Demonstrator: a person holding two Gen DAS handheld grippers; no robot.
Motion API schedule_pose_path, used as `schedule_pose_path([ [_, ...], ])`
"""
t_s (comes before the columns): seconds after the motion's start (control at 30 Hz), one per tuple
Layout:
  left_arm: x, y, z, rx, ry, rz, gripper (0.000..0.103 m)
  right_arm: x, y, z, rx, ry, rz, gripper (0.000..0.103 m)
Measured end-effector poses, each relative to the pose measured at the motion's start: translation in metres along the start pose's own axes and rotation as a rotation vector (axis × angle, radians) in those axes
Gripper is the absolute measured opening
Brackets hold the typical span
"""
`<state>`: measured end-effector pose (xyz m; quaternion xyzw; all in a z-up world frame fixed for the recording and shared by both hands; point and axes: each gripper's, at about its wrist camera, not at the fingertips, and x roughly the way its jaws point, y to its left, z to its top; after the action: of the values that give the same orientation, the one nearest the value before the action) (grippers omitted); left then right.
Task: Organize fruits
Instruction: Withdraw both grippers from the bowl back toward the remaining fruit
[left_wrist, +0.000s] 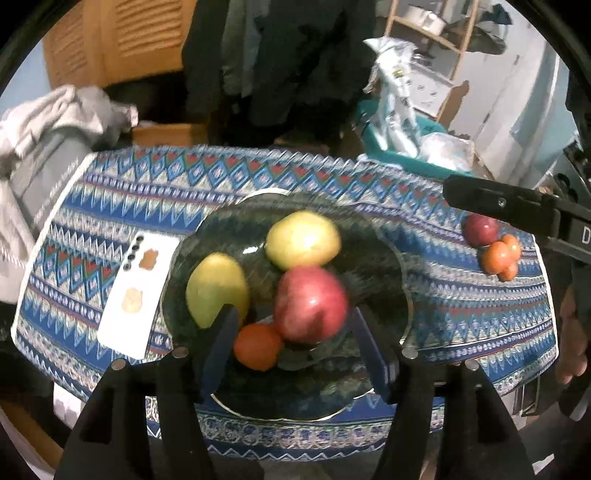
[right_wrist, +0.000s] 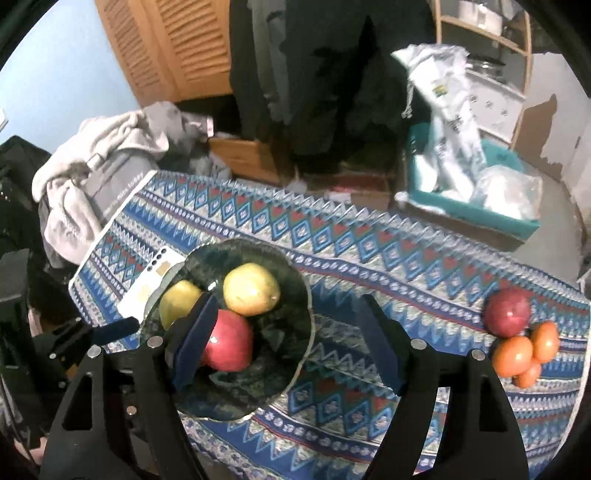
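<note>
both hand-held grippers gape empty: left hand-held gripper (left_wrist: 293, 325) over the dark green glass bowl (left_wrist: 384, 258) of fruit, right hand-held gripper (right_wrist: 288, 325) beside it.

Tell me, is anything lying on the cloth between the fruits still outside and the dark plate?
Nothing visible. Between the red apple with its orange fruits and the dark plate lies only bare patterned tablecloth. The open right gripper hovers above that stretch, holding nothing.

Right gripper (right_wrist: 288, 332) open over dark bowl (right_wrist: 295, 354) with two yellow fruits, one red apple (right_wrist: 231, 345); apart on patterned cloth (right_wrist: 369, 258), red fruit touching oranges (right_wrist: 524, 350).
</note>
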<state>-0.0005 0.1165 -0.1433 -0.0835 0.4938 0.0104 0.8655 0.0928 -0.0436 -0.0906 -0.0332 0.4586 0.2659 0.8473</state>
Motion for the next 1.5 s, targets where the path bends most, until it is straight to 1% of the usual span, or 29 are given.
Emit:
schedule_pose_path([
  [0.07,-0.006,-0.007,0.002,0.015,-0.013,-0.010,0.066,-0.009,-0.003,-0.001,0.001,-0.013,-0.011,0.078],
  [0.17,-0.015,-0.018,0.006,0.031,-0.031,-0.025,0.070,-0.026,-0.009,-0.001,-0.001,-0.038,-0.027,0.078],
  [0.3,-0.027,-0.030,0.010,0.045,-0.054,-0.047,0.071,-0.045,-0.016,-0.003,0.004,-0.062,-0.040,0.078],
  [0.43,-0.034,-0.041,0.014,0.063,-0.070,-0.056,0.071,-0.061,-0.024,-0.008,0.016,-0.081,-0.044,0.078],
  [0.6,-0.041,-0.054,0.018,0.084,-0.086,-0.059,0.072,-0.076,-0.033,-0.012,0.010,-0.100,-0.077,0.078],
  [0.7,-0.045,-0.062,0.020,0.095,-0.092,-0.063,0.076,-0.085,-0.042,-0.015,0.021,-0.112,-0.080,0.078],
  [0.8,-0.049,-0.072,0.022,0.115,-0.111,-0.061,0.076,-0.094,-0.051,-0.019,0.031,-0.125,-0.090,0.078],
  [1.07,-0.052,-0.102,0.025,0.164,-0.121,-0.078,0.077,-0.117,-0.080,-0.033,0.073,-0.145,-0.117,0.080],
  [1.2,-0.053,-0.118,0.025,0.188,-0.120,-0.090,0.077,-0.126,-0.095,-0.042,0.091,-0.150,-0.146,0.080],
  [1.3,-0.053,-0.131,0.026,0.211,-0.124,-0.093,0.080,-0.134,-0.107,-0.048,0.107,-0.157,-0.161,0.080],
  [1.5,-0.050,-0.157,0.028,0.250,-0.117,-0.109,0.080,-0.146,-0.131,-0.060,0.136,-0.163,-0.191,0.080],
])
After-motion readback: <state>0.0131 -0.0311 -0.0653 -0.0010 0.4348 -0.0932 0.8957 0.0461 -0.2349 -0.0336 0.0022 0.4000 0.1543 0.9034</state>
